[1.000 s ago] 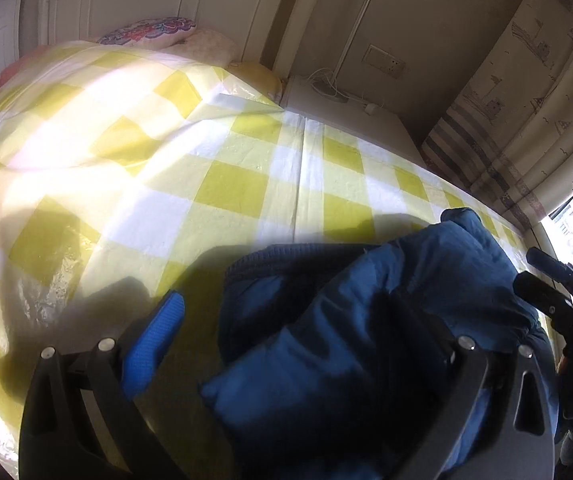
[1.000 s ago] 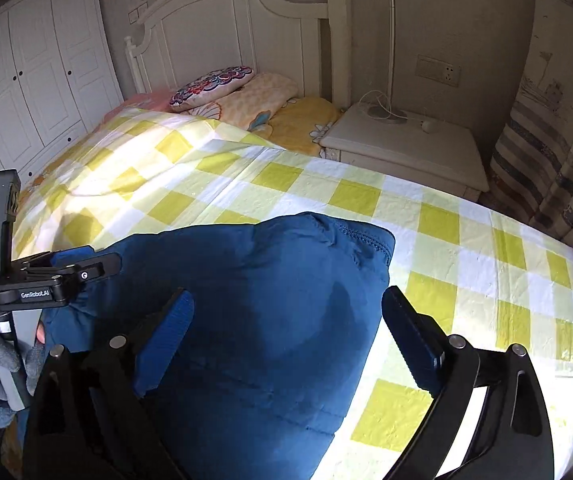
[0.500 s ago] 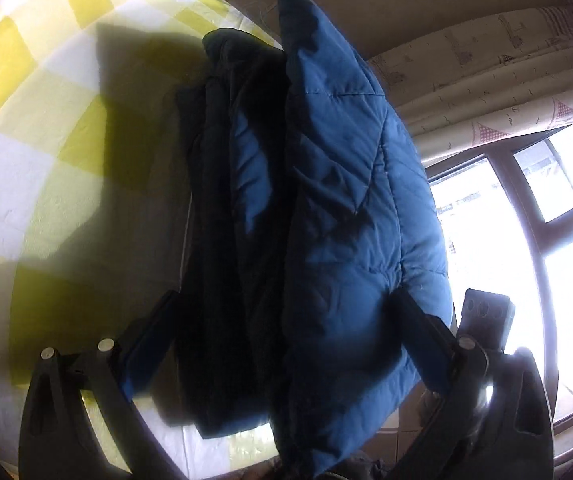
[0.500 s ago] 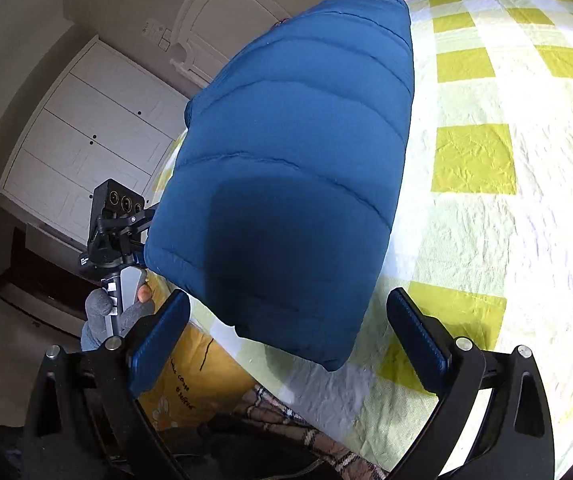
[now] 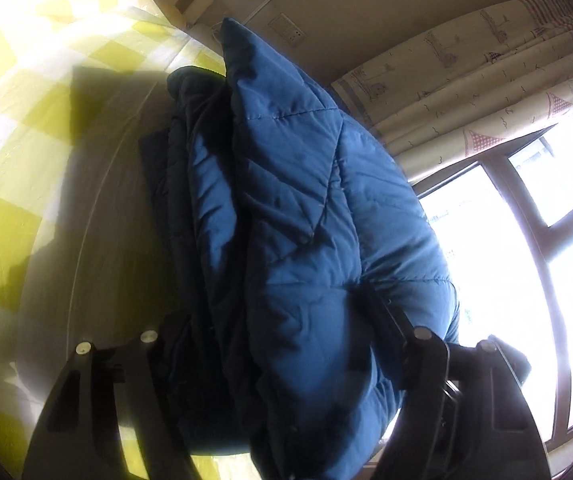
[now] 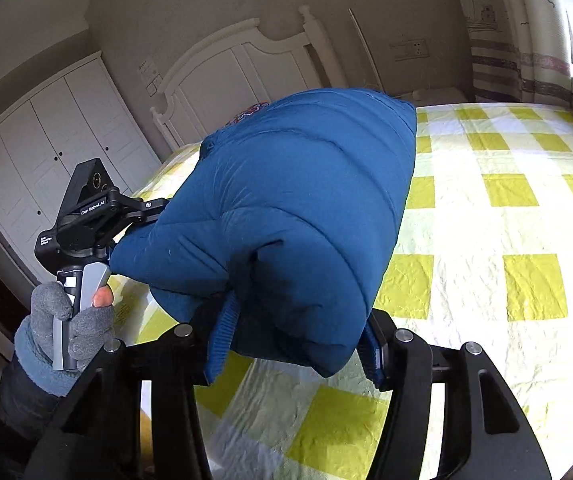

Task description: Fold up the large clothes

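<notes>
Gripping the bulky edge of a folded blue puffer jacket (image 6: 286, 216), the right tongs (image 6: 290, 344) are closed on its padded hem, where a ribbed cuff (image 6: 222, 340) hangs out of the bundle. The left tongs (image 5: 274, 332) likewise clamp the stacked layers from the opposite end, so the jacket is pinched at both ends. Holding the two ends probably keeps the thick, springy layers from unfolding while the bundle is carried. The jacket hangs lifted above the bed (image 6: 486, 240), not resting on its yellow-and-white checked sheet. In the right wrist view, a gloved left hand (image 6: 66, 320) squeezes the grey trigger of the left handle, whose black body reads "GenRobot.AI" (image 6: 92, 207); a small white label below it is too small to read. Outward lie a white headboard (image 6: 246, 64), white wardrobe doors (image 6: 46, 152), a wall socket (image 6: 410, 50), and patterned curtains (image 5: 486, 80) beside a bright window (image 5: 486, 264).
</notes>
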Available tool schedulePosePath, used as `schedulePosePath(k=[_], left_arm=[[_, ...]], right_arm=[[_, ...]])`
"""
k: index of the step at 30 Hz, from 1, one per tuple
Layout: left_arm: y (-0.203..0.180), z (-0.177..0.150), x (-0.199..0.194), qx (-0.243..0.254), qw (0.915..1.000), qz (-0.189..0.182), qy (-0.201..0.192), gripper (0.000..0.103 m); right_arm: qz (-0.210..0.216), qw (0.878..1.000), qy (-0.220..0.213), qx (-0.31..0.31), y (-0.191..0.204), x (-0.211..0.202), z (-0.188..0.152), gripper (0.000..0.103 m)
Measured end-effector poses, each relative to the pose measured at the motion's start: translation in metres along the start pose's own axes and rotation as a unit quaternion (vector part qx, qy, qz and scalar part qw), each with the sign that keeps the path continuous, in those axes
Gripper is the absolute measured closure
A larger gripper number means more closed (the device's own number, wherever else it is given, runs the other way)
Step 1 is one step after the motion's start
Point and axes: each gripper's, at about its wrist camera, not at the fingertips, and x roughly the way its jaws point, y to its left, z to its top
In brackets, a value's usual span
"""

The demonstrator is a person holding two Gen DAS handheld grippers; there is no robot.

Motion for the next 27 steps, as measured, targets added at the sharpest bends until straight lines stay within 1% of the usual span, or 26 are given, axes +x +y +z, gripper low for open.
schedulePosePath(k=[2, 3, 5, 7, 8, 9, 10, 11, 12, 13, 14, 15, 16, 17, 18, 20, 21, 22, 24, 25, 26, 27], left_arm=[[-0.01, 0.017, 0.029, 0.0, 1.0, -0.005, 0.002, 0.033], [-0.014, 0.023, 0.042, 0.002, 1.0, -0.003, 0.001, 0.033], [-0.018, 0.034, 0.065, 0.0, 1.0, 0.002, -0.007, 0.033], [-0.021, 0.042, 0.079, -0.002, 0.9997, 0.011, -0.021, 0.031], [-0.022, 0.045, 0.083, -0.004, 0.9995, 0.017, -0.026, 0.027], [-0.023, 0.047, 0.086, -0.007, 0.9992, 0.024, -0.03, 0.024], [-0.023, 0.048, 0.086, -0.007, 0.9987, 0.034, -0.036, 0.018], [-0.021, 0.047, 0.08, -0.003, 0.9982, 0.04, -0.043, 0.014], [-0.022, 0.046, 0.073, 0.006, 0.9975, 0.046, -0.053, 0.014], [-0.023, 0.042, 0.062, 0.018, 0.9959, 0.06, -0.065, 0.01], [-0.027, 0.037, 0.048, 0.035, 0.9931, 0.079, -0.08, 0.004], [-0.035, 0.03, 0.032, 0.059, 0.9885, 0.096, -0.1, 0.002], [-0.047, 0.021, 0.014, 0.091, 0.9812, 0.117, -0.124, 0.002], [-0.06, 0.01, -0.003, 0.124, 0.9704, 0.145, -0.148, 0.002], [-0.076, -0.004, -0.019, 0.158, 0.9556, 0.177, -0.174, 0.002], [-0.107, -0.037, -0.048, 0.217, 0.9221, 0.227, -0.226, 0.002], [-0.119, -0.054, -0.059, 0.237, 0.9063, 0.248, -0.247, 0.002], [-0.131, -0.072, -0.067, 0.25, 0.8913, 0.269, -0.266, 0.002], [-0.148, -0.104, -0.073, 0.269, 0.8655, 0.303, -0.294, 0.002], [-0.156, -0.116, -0.071, 0.28, 0.8545, 0.317, -0.302, 0.002], [-0.163, -0.128, -0.067, 0.291, 0.8472, 0.326, -0.303, 0.002], [-0.168, -0.142, -0.063, 0.298, 0.8457, 0.327, -0.298, 0.002]], right_arm=[[-0.023, 1.0, -0.007, 0.014, -0.018, 0.002, 0.011, 0.048], [-0.028, 0.999, -0.003, 0.026, -0.03, 0.005, 0.016, 0.048], [-0.025, 0.998, 0.006, 0.061, -0.056, 0.015, 0.026, 0.048], [-0.017, 0.996, 0.015, 0.083, -0.077, 0.022, 0.032, 0.045], [-0.017, 0.995, 0.018, 0.095, -0.084, 0.024, 0.034, 0.043], [-0.021, 0.994, 0.022, 0.101, -0.085, 0.024, 0.034, 0.037], [-0.025, 0.994, 0.027, 0.103, -0.082, 0.022, 0.034, 0.034], [-0.026, 0.994, 0.03, 0.104, -0.077, 0.019, 0.032, 0.028], [-0.026, 0.994, 0.029, 0.104, -0.072, 0.014, 0.03, 0.018], [-0.03, 0.994, 0.023, 0.102, -0.065, 0.005, 0.025, 0.014], [-0.034, 0.995, 0.009, 0.097, -0.058, -0.006, 0.018, 0.012], [-0.041, 0.995, -0.01, 0.092, -0.054, -0.017, 0.015, 0.012], [-0.049, 0.995, -0.03, 0.085, -0.049, -0.031, 0.014, 0.012], [-0.058, 0.994, -0.05, 0.074, -0.04, -0.046, 0.007, 0.012], [-0.073, 0.993, -0.071, 0.058, -0.03, -0.06, 0.002, 0.011], [-0.108, 0.987, -0.115, 0.011, -0.005, -0.089, -0.007, 0.01], [-0.122, 0.983, -0.138, -0.015, 0.007, -0.103, -0.011, 0.007], [-0.136, 0.977, -0.159, -0.037, 0.018, -0.115, -0.015, 0.007], [-0.166, 0.966, -0.191, -0.057, 0.032, -0.135, -0.025, 0.005], [-0.184, 0.96, -0.201, -0.057, 0.037, -0.141, -0.03, 0.005], [-0.201, 0.955, -0.21, -0.054, 0.039, -0.144, -0.034, 0.005], [-0.214, 0.952, -0.215, -0.05, 0.042, -0.147, -0.04, 0.005]])
